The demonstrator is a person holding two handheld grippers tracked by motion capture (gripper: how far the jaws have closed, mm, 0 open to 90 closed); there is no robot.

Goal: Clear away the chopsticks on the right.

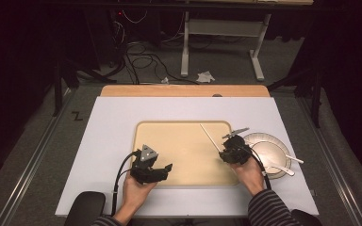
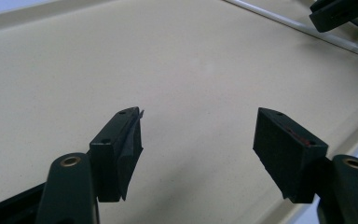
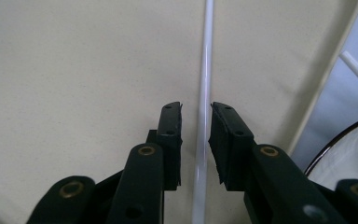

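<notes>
Forearms and hands come nearest in our high view: we list the left gripper [image 1: 168, 167] over the near left part of the beige tray [image 1: 169, 129], fingers spread and holding nothing. We list the right gripper [image 1: 222, 153] at the tray's right edge, on the near end of a thin white chopstick [image 1: 208, 135] lying slantwise on the tray. A clear plate [image 1: 273, 141] sits just right of the tray on the white worktop [image 1: 108, 127], a second white stick [image 1: 294, 159] across it.

Left gripper view: we note fingers [image 2: 121, 144] wide apart above bare tray.

Right gripper view: we note fingers [image 3: 170, 135] slightly parted either side of the chopstick, not pressing it.
</notes>
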